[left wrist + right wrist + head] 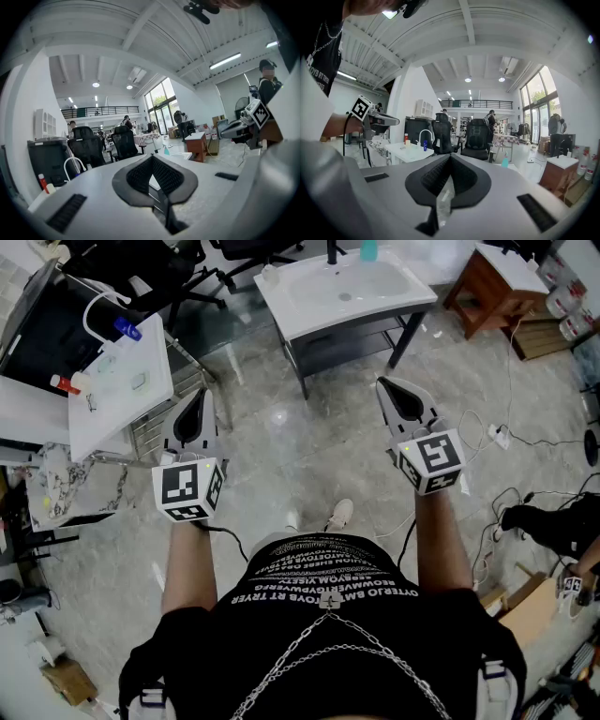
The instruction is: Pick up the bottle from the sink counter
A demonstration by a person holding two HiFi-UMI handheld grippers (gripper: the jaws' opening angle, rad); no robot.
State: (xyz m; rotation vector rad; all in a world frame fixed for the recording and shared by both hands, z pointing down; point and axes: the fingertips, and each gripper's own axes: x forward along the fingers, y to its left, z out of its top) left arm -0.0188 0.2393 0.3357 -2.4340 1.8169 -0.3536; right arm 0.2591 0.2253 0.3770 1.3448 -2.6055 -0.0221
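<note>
Marble floor (281, 432), office chairs (477, 133), tall windows (538, 98)

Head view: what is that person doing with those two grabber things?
A person stands holding a gripper in each hand, the left gripper and the right gripper, both pointed toward a white sink counter across the floor. Both have their jaws closed with nothing in them. A teal bottle stands at the back of the counter, untouched. The pick-up has not started yet.
</note>
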